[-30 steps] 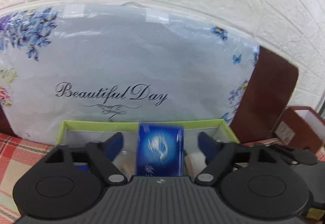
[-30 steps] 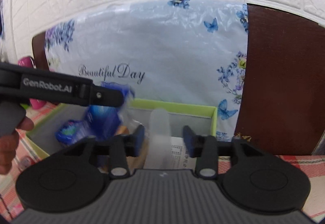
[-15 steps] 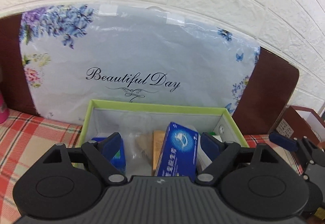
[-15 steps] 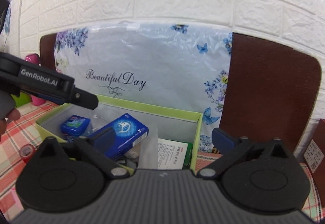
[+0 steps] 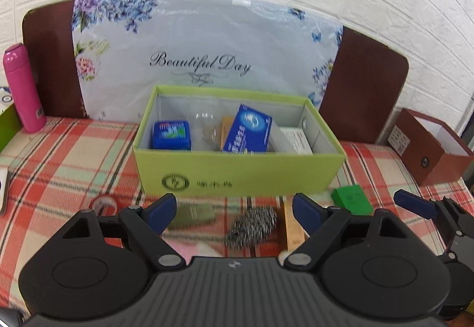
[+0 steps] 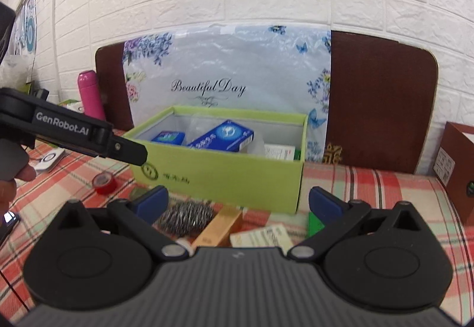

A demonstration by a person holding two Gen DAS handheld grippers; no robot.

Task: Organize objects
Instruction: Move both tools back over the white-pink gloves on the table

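A green open box (image 5: 237, 176) (image 6: 225, 176) stands on the plaid cloth. It holds a blue medicine box (image 5: 247, 130) (image 6: 222, 136), a small blue pack (image 5: 171, 134) (image 6: 169, 136), a clear bottle and white boxes. My left gripper (image 5: 234, 210) is open and empty, in front of the box above a steel scrubber (image 5: 251, 226) (image 6: 183, 216). My right gripper (image 6: 237, 202) is open and empty, also in front of the box. A tan wooden block (image 6: 219, 226), a green box (image 5: 352, 199) and a red tape roll (image 6: 104, 183) lie on the cloth.
A flowered "Beautiful Day" bag (image 5: 207, 60) leans on a brown board behind the box. A pink bottle (image 5: 22, 87) stands at the left. A brown open box (image 5: 429, 149) sits at the right. A paper packet (image 6: 260, 235) lies near my right gripper.
Both grippers let go of their items into the green box and pulled back. The blue medicine box now rests inside it. Both jaws opened wide.
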